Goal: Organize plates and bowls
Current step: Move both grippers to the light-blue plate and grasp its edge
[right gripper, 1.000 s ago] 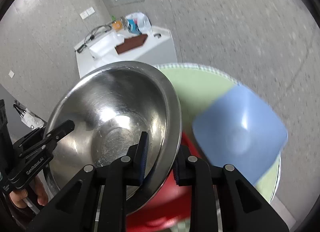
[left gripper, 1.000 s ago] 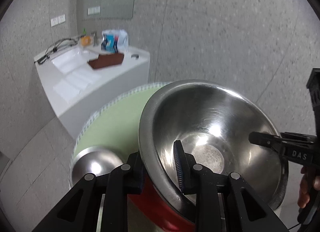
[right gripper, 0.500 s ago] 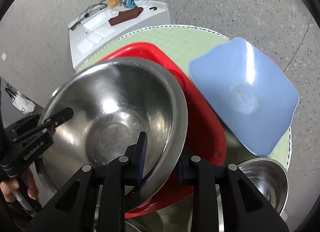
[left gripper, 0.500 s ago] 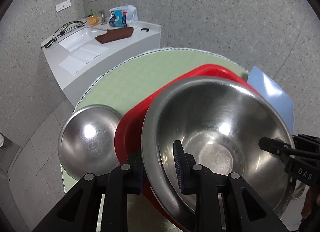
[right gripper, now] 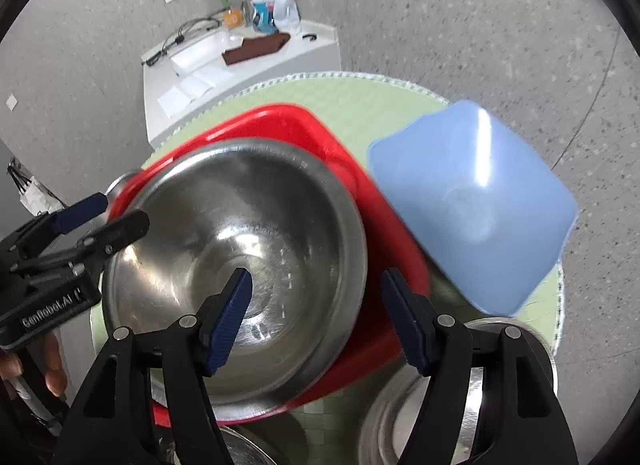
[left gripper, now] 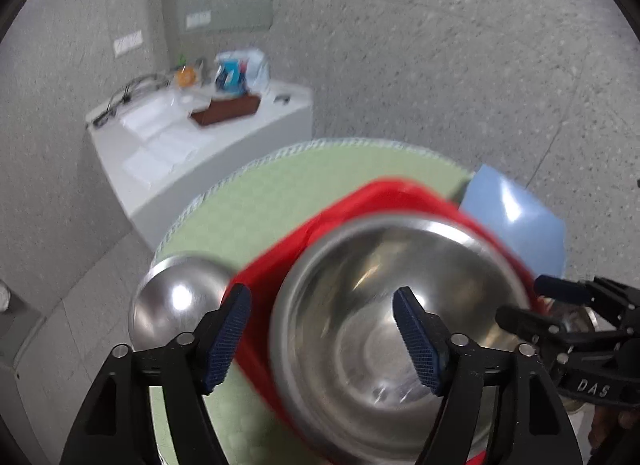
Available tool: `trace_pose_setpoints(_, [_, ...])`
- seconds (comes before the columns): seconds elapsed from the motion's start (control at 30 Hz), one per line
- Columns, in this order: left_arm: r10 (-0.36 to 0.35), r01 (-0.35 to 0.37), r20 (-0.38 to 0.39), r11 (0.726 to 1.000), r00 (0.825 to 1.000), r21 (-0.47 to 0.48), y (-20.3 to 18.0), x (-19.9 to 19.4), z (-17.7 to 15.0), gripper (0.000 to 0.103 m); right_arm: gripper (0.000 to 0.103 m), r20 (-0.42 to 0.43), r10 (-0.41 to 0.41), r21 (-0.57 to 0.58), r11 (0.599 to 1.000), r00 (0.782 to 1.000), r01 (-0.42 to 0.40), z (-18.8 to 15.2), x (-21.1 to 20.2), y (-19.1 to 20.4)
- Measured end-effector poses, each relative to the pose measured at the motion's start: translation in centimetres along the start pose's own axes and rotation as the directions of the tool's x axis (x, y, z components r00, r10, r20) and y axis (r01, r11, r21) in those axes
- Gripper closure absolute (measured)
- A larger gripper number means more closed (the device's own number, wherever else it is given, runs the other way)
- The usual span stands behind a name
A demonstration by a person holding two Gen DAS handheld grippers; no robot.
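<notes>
From the left wrist, the left gripper [left gripper: 322,345] is holding its blue-padded fingers [left gripper: 228,339] wide apart, gripping nothing. Between them, leaning toward 3 o'clock, the large steel bowl [left gripper: 396,329] is sitting open side up inside the red tray [left gripper: 272,277] — its polished inside is throwing white glints and showing faint rings toward a flat base, though blur is softening the rim. The tray's glossy red edge is showing around the bowl from 9 to 1 o'clock. At 9 o'clock a smaller steel bowl [left gripper: 176,301] is lying dome-up on the round green table [left gripper: 260,205], just beside the tray. At 2 o'clock a pale blue square dish [left gripper: 516,221] is peeking out behind the tray. The right gripper [left gripper: 532,305] is reaching in at 3 o'clock, its jaws parted.

From the right wrist, the right gripper [right gripper: 316,313] is likewise standing open, straddling the big bowl's [right gripper: 232,249] near rim without touching it. The bowl is filling most of the tray [right gripper: 328,141] — scuffed grey metal, a bright highlight near its base. The blue dish [right gripper: 476,201] is resting upside down at 2 o'clock, one edge overlapping the tray. Another steel bowl [right gripper: 472,385] is sitting at 5 o'clock behind the right finger. The left gripper [right gripper: 108,217] is showing at 9 o'clock, open.
</notes>
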State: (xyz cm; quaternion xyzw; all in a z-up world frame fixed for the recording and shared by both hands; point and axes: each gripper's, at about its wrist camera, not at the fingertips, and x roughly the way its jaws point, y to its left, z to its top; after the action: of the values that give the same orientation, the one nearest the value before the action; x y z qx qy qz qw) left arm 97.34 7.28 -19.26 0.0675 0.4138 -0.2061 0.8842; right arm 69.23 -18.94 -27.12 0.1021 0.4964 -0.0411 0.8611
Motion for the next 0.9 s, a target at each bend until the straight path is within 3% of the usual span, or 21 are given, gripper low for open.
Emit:
trace_pose_setpoints(0.1, [-0.039,0.036,0.039,0.997,0.998,0.062,-2.5,-0.6,2.1,0.011,0.032,0.079,-0.019,0.047,0.999,0.997,0.015,0.6,-2.5,-1.9])
trace_pose_setpoints(0.23, [-0.142,0.14,0.002,0.979,0.99,0.15,-7.3,1.1,6.1,0.01,0.025,0.162,-0.126,0.164,0.981,0.979,0.099,1.3,-5.5,-7.2])
trace_pose_setpoints(0.37, [-0.175,0.191,-0.092,0.955,0.98,0.225,-11.7,4.9,8.9,0.007,0.025,0.116,-0.202,0.321,0.934,0.973,0.156,1.0,-5.4,-14.7])
trace_pose_setpoints(0.47, [-0.096,0.148,-0.189,0.947,0.977,0.285,-14.7,9.4,9.8,0.009,0.025,0.046,-0.167,0.402,0.905,0.985,0.135,0.8,-3.5,-18.6])
trace_pose_setpoints(0.53, [-0.06,0.133,-0.23,0.939,0.971,0.316,-15.9,11.6,9.7,0.01,0.025,-0.003,-0.094,0.459,0.884,0.996,0.085,0.6,-1.5,-20.6])
trace_pose_setpoints(0.6, [0.004,0.089,-0.267,0.938,0.964,0.335,-16.8,13.7,9.5,0.019,0.025,-0.013,-0.038,0.48,0.876,0.999,0.039,0.6,-0.1,-21.3])
trace_pose_setpoints(0.63, [0.026,0.083,-0.297,0.934,0.954,0.347,-17.3,14.9,9.2,0.021,0.028,-0.022,-0.017,0.488,0.873,1.0,0.025,0.7,0.7,-21.4])
trace_pose_setpoints(0.7, [0.04,0.095,-0.355,0.93,0.934,0.355,-17.8,16.5,8.6,0.04,0.036,-0.055,0.032,0.506,0.863,0.998,0.0,0.9,2.5,-21.4])
trace_pose_setpoints(0.73, [0.034,0.113,-0.38,0.927,0.924,0.358,-17.9,17.2,8.3,0.045,0.041,-0.063,0.057,0.512,0.859,0.996,-0.016,0.9,3.2,-21.4])
trace_pose_setpoints(0.8, [0.035,0.13,-0.41,0.922,0.911,0.366,-18.4,18.6,8.2,0.063,0.062,-0.081,0.092,0.525,0.851,0.993,-0.036,0.9,4.4,-21.3])
trace_pose_setpoints(0.83, [0.003,0.163,-0.427,0.922,0.904,0.352,-18.5,18.9,8.0,0.071,0.073,-0.083,0.107,0.527,0.849,0.991,-0.048,1.0,4.8,-21.3])
trace_pose_setpoints(0.9, [-0.014,0.172,-0.413,0.922,0.911,0.348,-18.6,19.3,8.4,0.075,0.091,-0.076,0.125,0.524,0.849,0.989,-0.067,1.3,5.3,-21.2])
